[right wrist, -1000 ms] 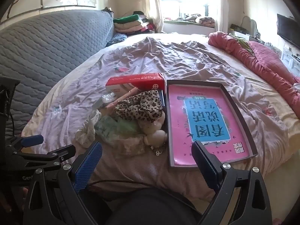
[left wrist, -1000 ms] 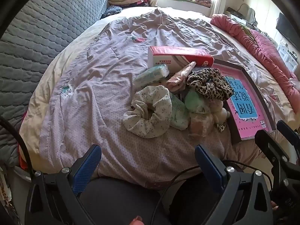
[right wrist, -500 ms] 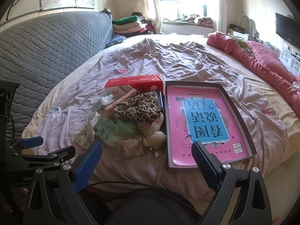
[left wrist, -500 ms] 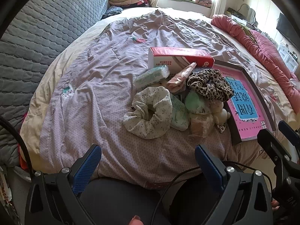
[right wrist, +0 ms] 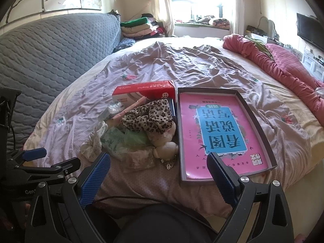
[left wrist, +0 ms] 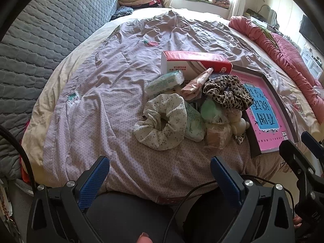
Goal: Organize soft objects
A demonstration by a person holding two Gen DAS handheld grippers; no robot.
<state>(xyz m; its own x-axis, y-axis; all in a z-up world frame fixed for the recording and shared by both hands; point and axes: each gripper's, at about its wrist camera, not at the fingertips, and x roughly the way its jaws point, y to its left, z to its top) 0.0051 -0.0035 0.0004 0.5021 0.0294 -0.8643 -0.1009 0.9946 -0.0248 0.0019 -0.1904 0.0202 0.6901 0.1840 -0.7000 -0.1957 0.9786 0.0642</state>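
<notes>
Looking along both grippers, each camera faces a wide bed (left wrist: 113,85) covered by a rumpled lilac sheet, with a heap of small soft things near its front edge. The left wrist view shows the whole floral scrunchie (left wrist: 162,121) at the heap's 8 o'clock side; in the right wrist view that scrunchie (right wrist: 94,141) is mostly hidden behind the other pieces. The right wrist view alone shows the full shallow tray (right wrist: 261,127) holding a pink book (right wrist: 218,133), plus the bright window at 12 o'clock and a dark screen at 2 o'clock.

The left gripper (left wrist: 160,180) hovers at the bed's front edge with its blue-padded fingers spread wide, holding and touching nothing. The right gripper (right wrist: 158,174) is equally wide apart and empty, with the tray's front corner just beyond its right finger.

A grey quilted headboard (right wrist: 50,56) fills the 9 to 10 o'clock side, and a pink quilt (right wrist: 283,60) lies bunched at 2 o'clock. A red and white box (right wrist: 141,93) sits at the heap's far side, touching the tray. In the heap, a leopard-print scrunchie (right wrist: 147,117) rests on top beside the tray, a cream plush toy (right wrist: 166,147) lies at its front, and green wrapped packets (left wrist: 194,121) sit between the two scrunchies. A dark cable crosses the person's dark-clothed lap below both grippers.
</notes>
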